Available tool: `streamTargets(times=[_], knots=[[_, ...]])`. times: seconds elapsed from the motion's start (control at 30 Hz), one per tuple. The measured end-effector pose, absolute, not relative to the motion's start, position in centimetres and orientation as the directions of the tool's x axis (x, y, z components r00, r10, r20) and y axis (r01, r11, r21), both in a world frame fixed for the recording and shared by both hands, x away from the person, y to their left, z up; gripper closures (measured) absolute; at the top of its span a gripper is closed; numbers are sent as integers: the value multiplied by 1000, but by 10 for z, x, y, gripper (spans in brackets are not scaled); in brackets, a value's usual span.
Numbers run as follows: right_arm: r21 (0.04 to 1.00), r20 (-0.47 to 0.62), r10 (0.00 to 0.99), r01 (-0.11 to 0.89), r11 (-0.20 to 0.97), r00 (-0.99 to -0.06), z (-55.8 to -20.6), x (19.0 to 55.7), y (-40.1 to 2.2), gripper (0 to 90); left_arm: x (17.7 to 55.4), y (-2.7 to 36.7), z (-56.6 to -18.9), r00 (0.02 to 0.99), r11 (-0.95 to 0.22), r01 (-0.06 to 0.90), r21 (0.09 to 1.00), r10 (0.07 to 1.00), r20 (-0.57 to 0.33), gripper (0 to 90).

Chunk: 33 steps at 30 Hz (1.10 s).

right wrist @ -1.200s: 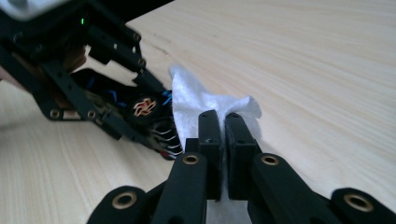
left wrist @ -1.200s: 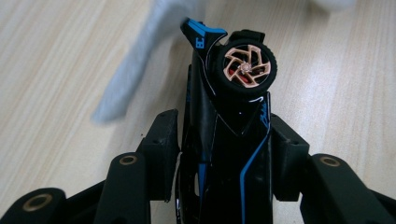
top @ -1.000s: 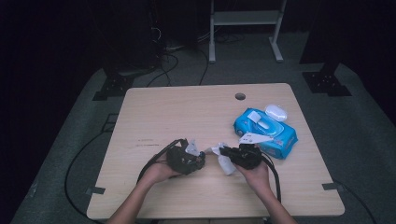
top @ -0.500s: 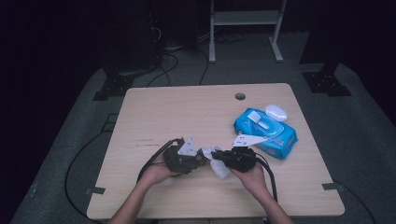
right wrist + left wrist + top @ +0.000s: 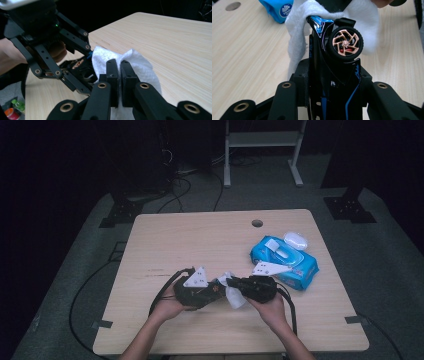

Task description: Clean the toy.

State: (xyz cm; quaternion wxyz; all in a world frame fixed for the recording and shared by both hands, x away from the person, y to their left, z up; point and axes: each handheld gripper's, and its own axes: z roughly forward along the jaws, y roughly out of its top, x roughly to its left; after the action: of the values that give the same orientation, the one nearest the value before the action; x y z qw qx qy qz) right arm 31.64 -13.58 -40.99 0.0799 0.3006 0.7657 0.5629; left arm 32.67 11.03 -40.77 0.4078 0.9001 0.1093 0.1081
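Observation:
My left gripper (image 5: pixel 215 290) (image 5: pixel 332 75) is shut on a black and blue toy car (image 5: pixel 329 72), nose up, with a copper-spoked wheel (image 5: pixel 345 43) facing the camera. A white wipe (image 5: pixel 298 32) (image 5: pixel 233 296) drapes over the car's far end. My right gripper (image 5: pixel 236 285) (image 5: pixel 119 67) is shut on that wipe (image 5: pixel 137 62) and presses it against the car (image 5: pixel 78 65). In the right gripper view the left gripper (image 5: pixel 50 40) fills the upper left. Both grippers meet near the table's front middle.
A blue pack of wipes (image 5: pixel 285 262) (image 5: pixel 278 8) lies right of the grippers, with a small white case (image 5: pixel 295 239) behind it. The wooden table (image 5: pixel 200 240) has a cable hole (image 5: pixel 257 223) near its back edge. Cables trail from both grippers.
The right gripper has drawn slightly left, closer to the left one. The wipe, earlier held just above the gap, now hangs lower against the car.

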Motion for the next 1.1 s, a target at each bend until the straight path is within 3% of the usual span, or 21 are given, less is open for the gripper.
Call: streamTargets(times=[0.23,0.53,0.73,0.97,1.1], knots=[[925,205,507,335,180,-837,-401,311,-124,864,326,111,-410,953,-631,102,769,283,106,574],[898,278,550,416,140,-787,-419,320,-139,864,327,114,-409,953,-615,105,781,287,98,574],[918,268,521,379,116,-810,-407,315,-135,864,327,119,-405,953,-572,111,813,294,77,573],[894,297,545,428,128,-784,-420,319,-138,864,327,118,-410,953,-594,112,797,292,84,573],[914,276,516,388,122,-811,-409,314,-134,864,327,116,-410,955,-601,108,792,285,86,573]])
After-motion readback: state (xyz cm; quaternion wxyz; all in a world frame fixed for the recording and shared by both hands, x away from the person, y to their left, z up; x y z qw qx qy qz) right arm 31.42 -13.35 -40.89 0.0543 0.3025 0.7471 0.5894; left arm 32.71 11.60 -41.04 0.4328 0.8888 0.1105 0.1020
